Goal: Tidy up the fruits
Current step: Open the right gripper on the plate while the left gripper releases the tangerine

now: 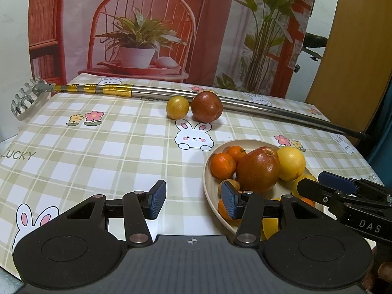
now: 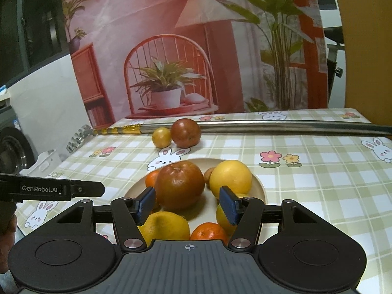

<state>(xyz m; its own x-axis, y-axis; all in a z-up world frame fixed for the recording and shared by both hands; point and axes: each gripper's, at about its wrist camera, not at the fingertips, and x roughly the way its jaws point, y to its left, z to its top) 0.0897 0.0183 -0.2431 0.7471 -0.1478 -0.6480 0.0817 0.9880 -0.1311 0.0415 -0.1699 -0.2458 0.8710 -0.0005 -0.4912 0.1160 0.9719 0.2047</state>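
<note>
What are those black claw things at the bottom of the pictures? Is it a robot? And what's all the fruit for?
Not a robot: a person holds two grabbing tools, each with a camera looking along its fingers. One picture comes from the left gripper, the other from the right gripper. Both are open and hold nothing. On the checked tablecloth sits a plate piled with fruit. A small yellow fruit and a red apple lie outside it, beside a long metal pole.

Table under a checked bunny-print cloth (image 1: 98, 147). Beige plate (image 1: 208, 183) piled with fruit, resting on the cloth. Beyond the plate, a long metal pole (image 1: 245, 103) lying across. Against the pole's near side, a red apple (image 1: 207, 107) touching a small yellow fruit (image 1: 177, 107).
</note>
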